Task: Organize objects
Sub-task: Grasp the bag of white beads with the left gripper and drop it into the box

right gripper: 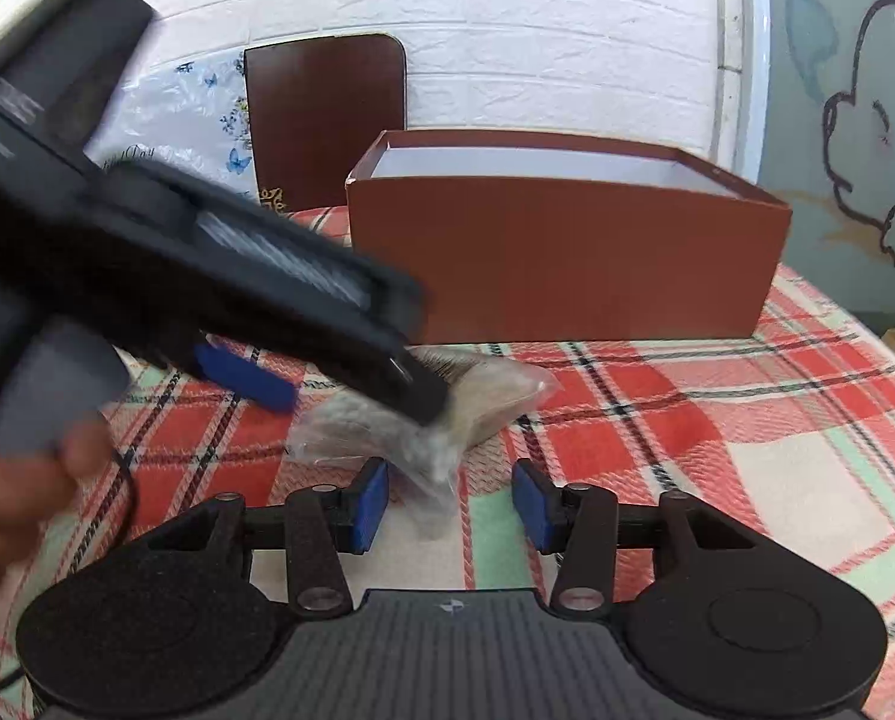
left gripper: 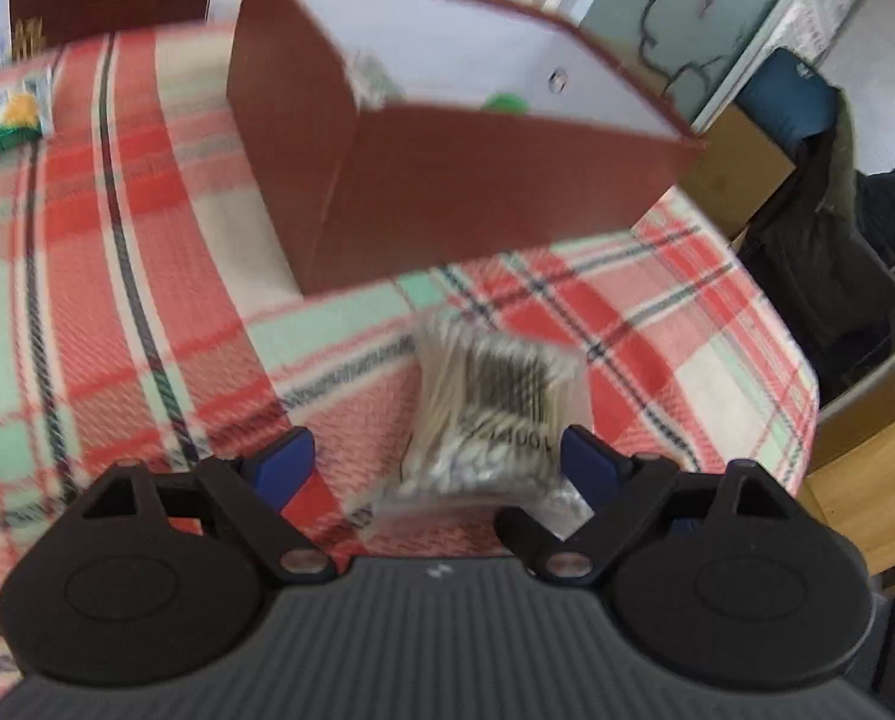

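Left gripper (left gripper: 435, 459) spread wide over the cotton swab bag (left gripper: 495, 414) on the plaid worktop (left gripper: 117, 300); right gripper (right gripper: 450, 504) partly open, empty, brown box (right gripper: 567, 258) behind

blurred swab bag (left gripper: 495, 420), box (left gripper: 447, 138) contents hidden
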